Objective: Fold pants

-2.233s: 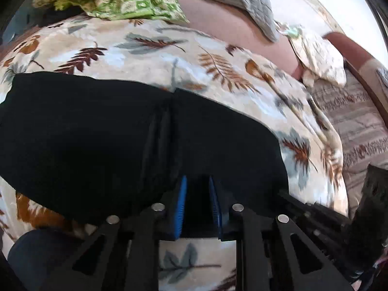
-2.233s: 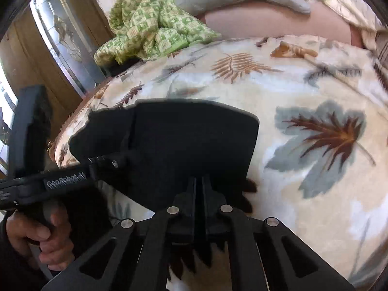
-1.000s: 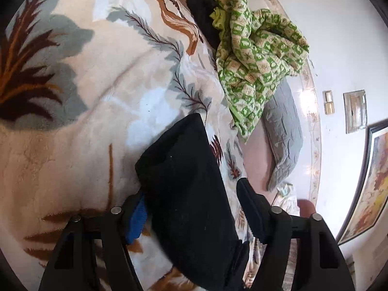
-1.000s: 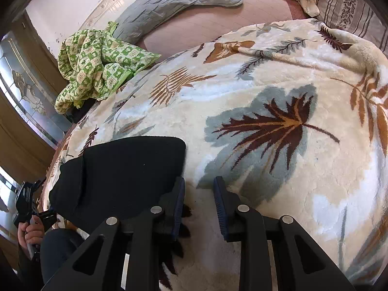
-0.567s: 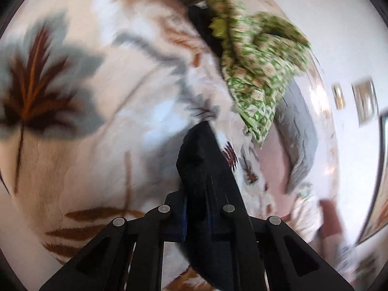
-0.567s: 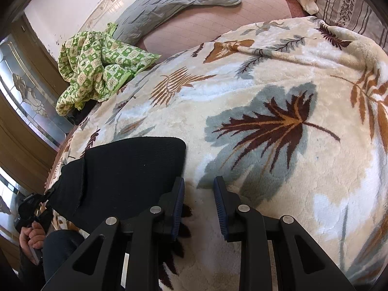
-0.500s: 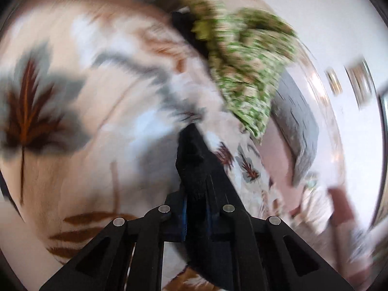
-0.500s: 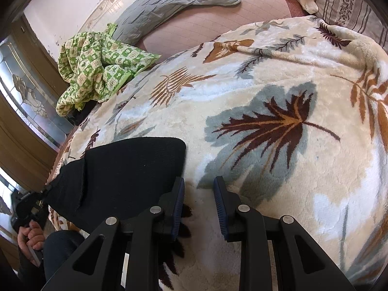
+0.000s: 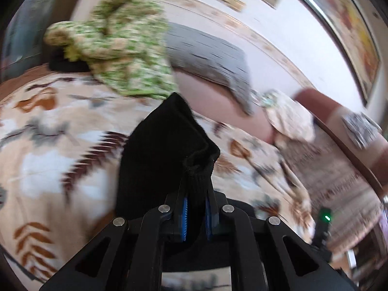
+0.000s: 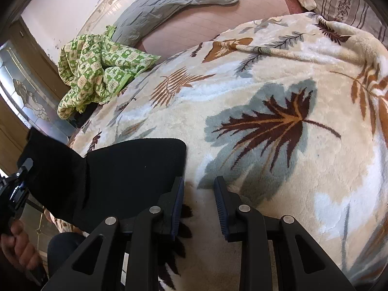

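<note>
Leaf-print blanket (image 10: 278,97), green quilt (image 10: 97,70), grey pillow (image 10: 169,2)

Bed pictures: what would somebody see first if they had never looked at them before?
The black pants, folded on the near left of the leaf-patterned blanket, one end lifted by the left hand-held gripper. Next, the crumpled green checked cloth at the bed's far left. The right hand-held gripper is open beside the pants.

A bed (image 10: 208,21) carries a leaf-print blanket (image 10: 266,92). On the blanket lie black pants (image 10: 131,169); a green cloth (image 10: 97,70) sits beyond them.
</note>
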